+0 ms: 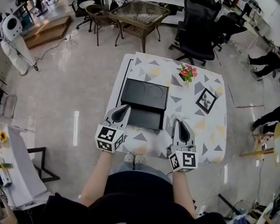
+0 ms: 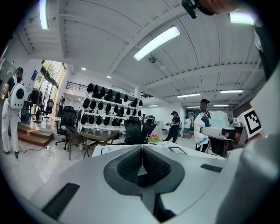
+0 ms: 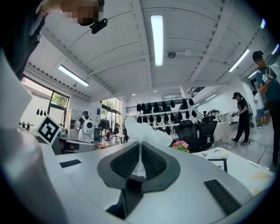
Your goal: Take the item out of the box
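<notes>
My right claw (image 3: 140,148) is pinched nearly closed on a crumpled white item (image 3: 146,130), thin and soft like tissue or wrap; I cannot tell which. Its lower part runs down between my ribbed pads and the rest billows out above the tips. In the head view that item (image 1: 176,116) is outside the black box (image 1: 144,93), just off the box's near-right corner, at the tip of my right claw (image 1: 179,121).

My left claw (image 2: 141,151) has its jaws drawn together with nothing between them. In the head view my left claw (image 1: 125,109) points at the box's near-left corner, its tip over the edge there.

The box lies on the table (image 1: 209,136), which wears a cloth printed with grey and yellow triangles. The box's far part shows two round recesses, and a plain dark part lies nearer to me. Beyond the box's far-right corner stands a small bunch of pink flowers (image 1: 187,72), and to the box's right, well apart from it, a black picture frame (image 1: 206,99) lies flat on the cloth.
</notes>
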